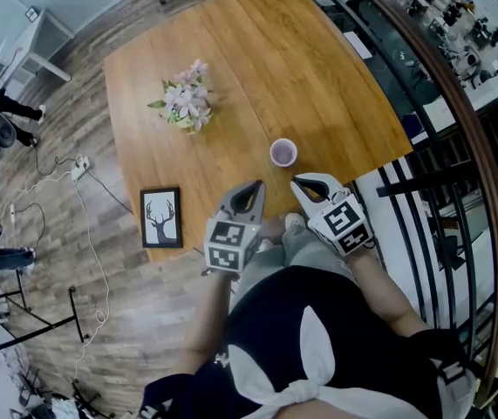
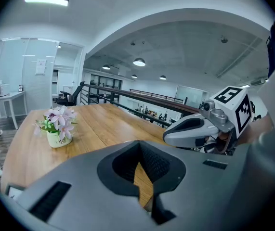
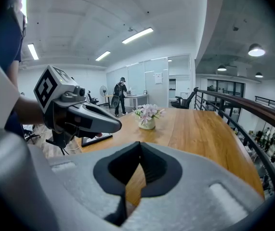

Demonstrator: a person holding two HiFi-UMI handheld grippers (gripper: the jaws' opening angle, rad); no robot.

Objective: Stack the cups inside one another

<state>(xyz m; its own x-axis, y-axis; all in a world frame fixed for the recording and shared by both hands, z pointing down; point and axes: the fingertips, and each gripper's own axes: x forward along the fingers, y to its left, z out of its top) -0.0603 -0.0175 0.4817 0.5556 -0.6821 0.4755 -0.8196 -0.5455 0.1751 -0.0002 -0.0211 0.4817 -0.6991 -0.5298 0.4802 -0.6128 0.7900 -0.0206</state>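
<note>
Head view first: what is the biggest thing there?

The wooden desk (image 1: 318,68). On it stand a flower pot (image 1: 186,105) further back on the left, a framed deer picture (image 1: 161,216) at the near left corner, and one cup (image 1: 283,153) close to the near edge.

And the two grippers?

The left gripper (image 1: 253,187) and the right gripper (image 1: 304,182) hang side by side at the desk's near edge, both pointing forward and somewhat down. In the left gripper view and the right gripper view alike, the jaws are pressed together with nothing between them.

Which way does the cup lie from them?

Ahead of both, further onto the desk, about in the gap between the lines they point along. It looks a little nearer the right gripper and is apart from both. Neither gripper view shows it.

How does the cup sit?

Upright, mouth up, so its long axis stands vertical; I'd judge a side-on approach suits it. It is small and round, with a pale lilac rim and a lighter inside. I see only this one, and whether others are nested in it I cannot tell. Either pair of jaws would have to part before taking it
</note>
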